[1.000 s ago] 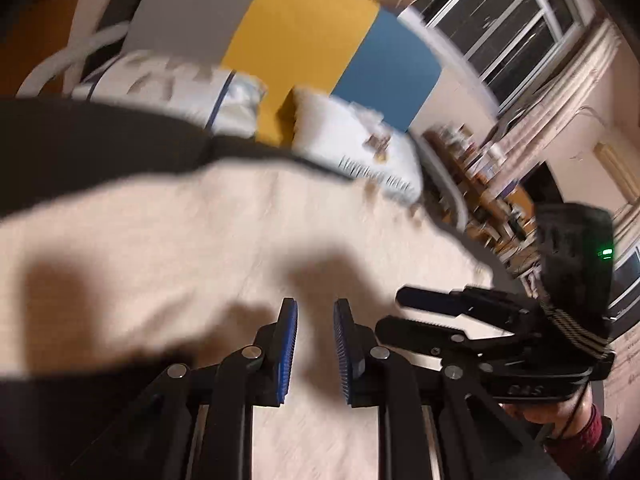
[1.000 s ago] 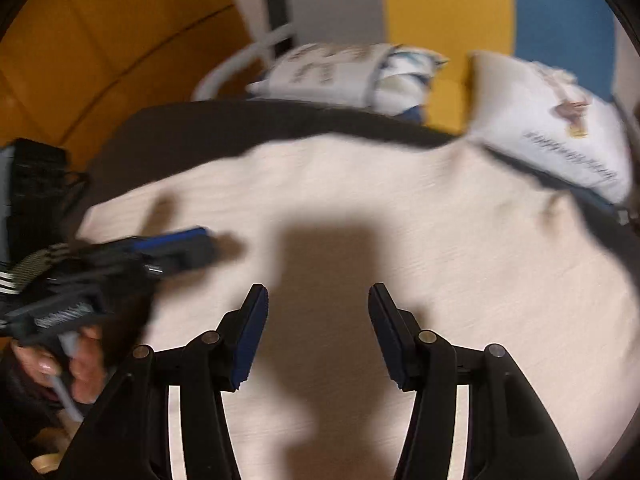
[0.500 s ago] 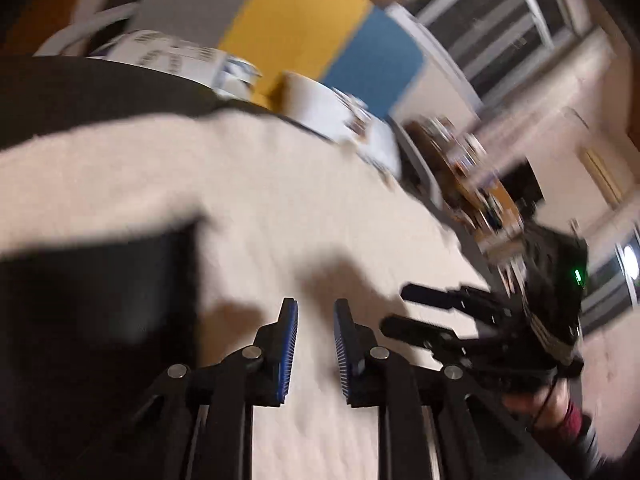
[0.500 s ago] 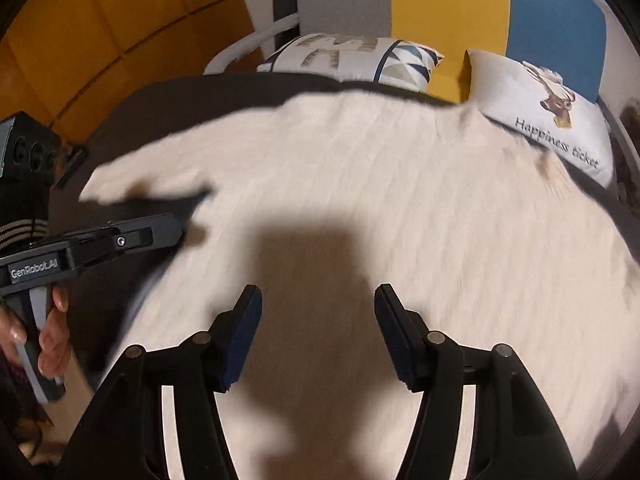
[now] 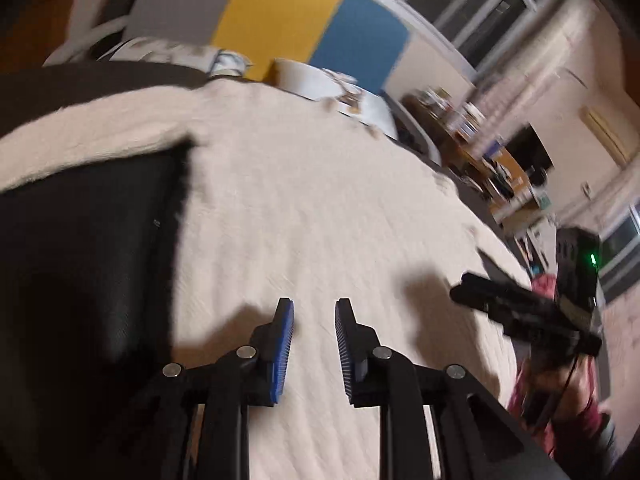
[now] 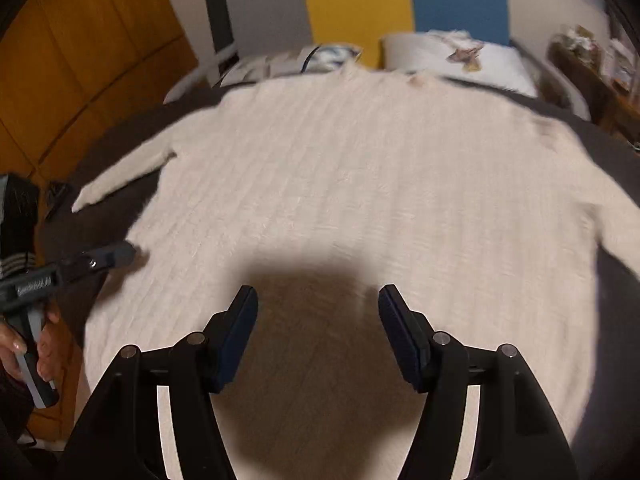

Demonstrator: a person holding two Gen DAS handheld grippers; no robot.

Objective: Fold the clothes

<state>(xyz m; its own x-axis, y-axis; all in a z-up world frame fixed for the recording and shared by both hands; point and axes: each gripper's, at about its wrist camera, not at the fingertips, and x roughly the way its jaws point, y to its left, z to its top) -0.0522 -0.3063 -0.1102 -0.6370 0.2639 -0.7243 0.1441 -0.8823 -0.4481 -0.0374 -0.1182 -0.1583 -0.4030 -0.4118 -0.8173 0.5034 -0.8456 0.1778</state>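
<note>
The cream sweater lies flat on the bed, dark margin around; its hem is cut off, seemingly. The left gripper and right gripper are both opening, empty.

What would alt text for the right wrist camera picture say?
A cream knitted sweater lies spread flat on a dark bed, with the right gripper above its lower part, jaws opening and empty. Two pillows sit beyond; the left gripper shows at left.

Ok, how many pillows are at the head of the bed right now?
2: a patterned pillow behind the sweater's collar, towards the orange wall, and a white printed pillow on the window side. Others may be hidden.
</note>
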